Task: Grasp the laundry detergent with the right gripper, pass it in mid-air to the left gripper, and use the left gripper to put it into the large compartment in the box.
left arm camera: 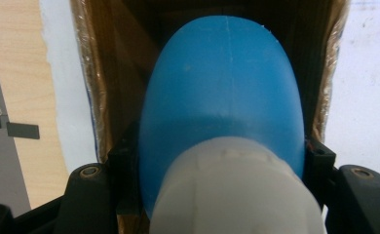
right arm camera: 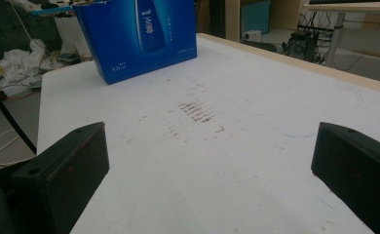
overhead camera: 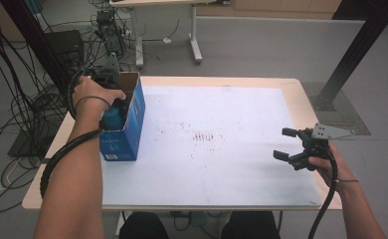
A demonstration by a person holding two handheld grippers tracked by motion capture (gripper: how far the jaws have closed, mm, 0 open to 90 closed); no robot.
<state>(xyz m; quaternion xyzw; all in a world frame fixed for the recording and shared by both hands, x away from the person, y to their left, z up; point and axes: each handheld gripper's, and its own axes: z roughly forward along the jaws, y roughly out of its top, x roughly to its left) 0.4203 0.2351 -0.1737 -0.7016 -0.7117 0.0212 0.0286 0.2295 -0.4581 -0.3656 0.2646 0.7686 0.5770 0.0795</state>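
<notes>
I have my left gripper (left arm camera: pixel 222 161) clamped on a blue plastic bottle (left arm camera: pixel 222 92) with a white cap (left arm camera: pixel 234 190), its body already down inside the open blue carton (overhead camera: pixel 125 124) at the table's left edge. To do this well I judge I should lower the bottle straight, centred between the brown cardboard walls (left arm camera: pixel 100 78), and let go only once its base rests on the bottom. The bottle is smooth, rounded and faintly seamed; the carton is glossy printed card outside, with shiny tape along its rim. My right gripper (overhead camera: pixel 294 149) hovers with its jaws spread and nothing between them, over the scuffed white table (right arm camera: pixel 237 161).
</notes>
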